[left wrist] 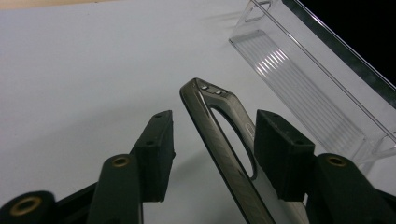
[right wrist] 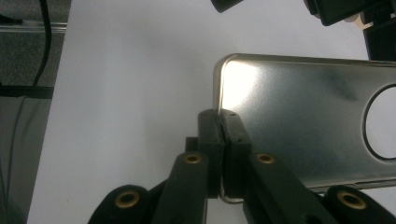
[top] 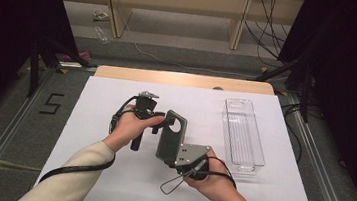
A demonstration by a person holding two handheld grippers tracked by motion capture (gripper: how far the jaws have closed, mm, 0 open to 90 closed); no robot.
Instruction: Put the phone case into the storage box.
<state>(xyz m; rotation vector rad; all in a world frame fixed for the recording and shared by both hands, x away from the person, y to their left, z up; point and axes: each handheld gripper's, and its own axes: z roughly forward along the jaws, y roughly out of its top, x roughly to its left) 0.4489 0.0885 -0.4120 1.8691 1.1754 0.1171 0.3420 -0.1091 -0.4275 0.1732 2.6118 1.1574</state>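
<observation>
Gripping the short end of a dark grey, glossy plastic phone case [right wrist: 299, 116] with a round camera cut-out, the right gripper [right wrist: 221, 122] has its two black fingers [right wrist: 209, 140] pressed together on the case's rim near one rounded corner. In the high view, this right gripper [top: 176, 161] sits low in the middle of the white desk [top: 108, 173], held by the person's right hand [top: 211, 177], and the phone case [top: 170, 139] rises from it, tilted up and away toward the far side, lifted off the desk.

The left gripper [left wrist: 212, 144] has its fingers [left wrist: 156, 154] spread apart on either side of the case's upper end. In the left gripper view the phone case [left wrist: 219, 140] is seen edge-on, running slantwise between the two pads, with two small side buttons near its top corner. It lies close to the right-hand pad, though whether they touch I cannot tell; a clear gap separates it from the left-hand pad. In the high view the left gripper [top: 166, 122] meets the case at its upper left edge, with the person's left hand [top: 131, 128] wrapped round the handle.

A long, narrow, clear plastic tray [top: 243, 132] lies on the right part of the desk, near the case but apart from it. Its ribbed floor and raised walls also appear in the left gripper view, beyond the case, as the clear tray [left wrist: 303, 88].
</observation>
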